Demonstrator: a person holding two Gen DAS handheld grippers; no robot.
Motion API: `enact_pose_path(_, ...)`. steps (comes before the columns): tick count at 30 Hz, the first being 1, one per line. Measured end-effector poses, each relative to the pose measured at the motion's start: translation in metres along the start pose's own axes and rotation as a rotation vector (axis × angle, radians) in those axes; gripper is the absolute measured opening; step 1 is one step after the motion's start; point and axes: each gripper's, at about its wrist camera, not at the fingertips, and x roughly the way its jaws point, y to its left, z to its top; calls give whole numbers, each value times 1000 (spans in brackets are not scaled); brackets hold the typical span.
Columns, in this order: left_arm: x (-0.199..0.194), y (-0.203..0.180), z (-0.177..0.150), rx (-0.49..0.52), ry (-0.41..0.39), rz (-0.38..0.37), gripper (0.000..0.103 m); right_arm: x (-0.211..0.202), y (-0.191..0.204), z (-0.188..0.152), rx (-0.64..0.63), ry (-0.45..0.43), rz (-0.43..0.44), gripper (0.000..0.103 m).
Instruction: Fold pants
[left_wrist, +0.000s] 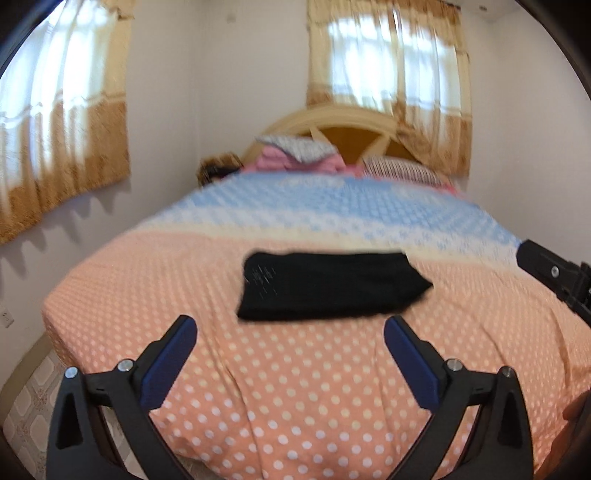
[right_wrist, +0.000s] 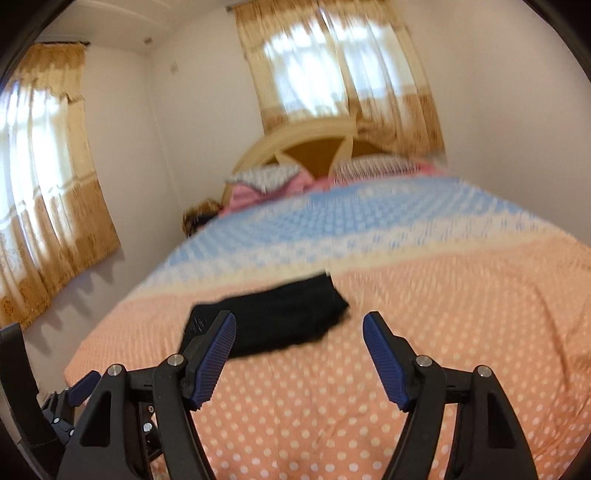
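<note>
Left wrist view: our left gripper (left_wrist: 290, 328) gapes wide and empty; the right gripper (right_wrist: 299, 325) is open too, holding nothing. Beyond, the black pants (left_wrist: 328, 288) lie folded on the dotted bedspread (left_wrist: 295, 387). A careless brush could undo the fold.

My left claw (left_wrist: 290, 328) and right claw (right_wrist: 299, 325) are black with dark blue ribbed pads. The pants (left_wrist: 328, 286), mid-frame, are plain black. The bed cover (left_wrist: 295, 387) is orange with white dots below, pale blue and white checks above. The curtains (left_wrist: 391, 92), top, are golden-tan.
</note>
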Motion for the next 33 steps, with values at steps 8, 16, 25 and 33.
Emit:
enact_pose_path(8,-17,-4,1,22,-99,59,103,-17,3,-9,21,-36,-15,77)
enact_pose_path(16,-17,-9,2,49,-104,49,103,-16,18,-20,-38,-1,-6,78)
enact_pose_path(25,-17,-5,5,40,-101,73,103,-16,17,-20,-27,12,-15,78)
enact_pose_path(33,-15,-8,2,43,-92,77,103,-14,15,-20,-24,19,-14,78)
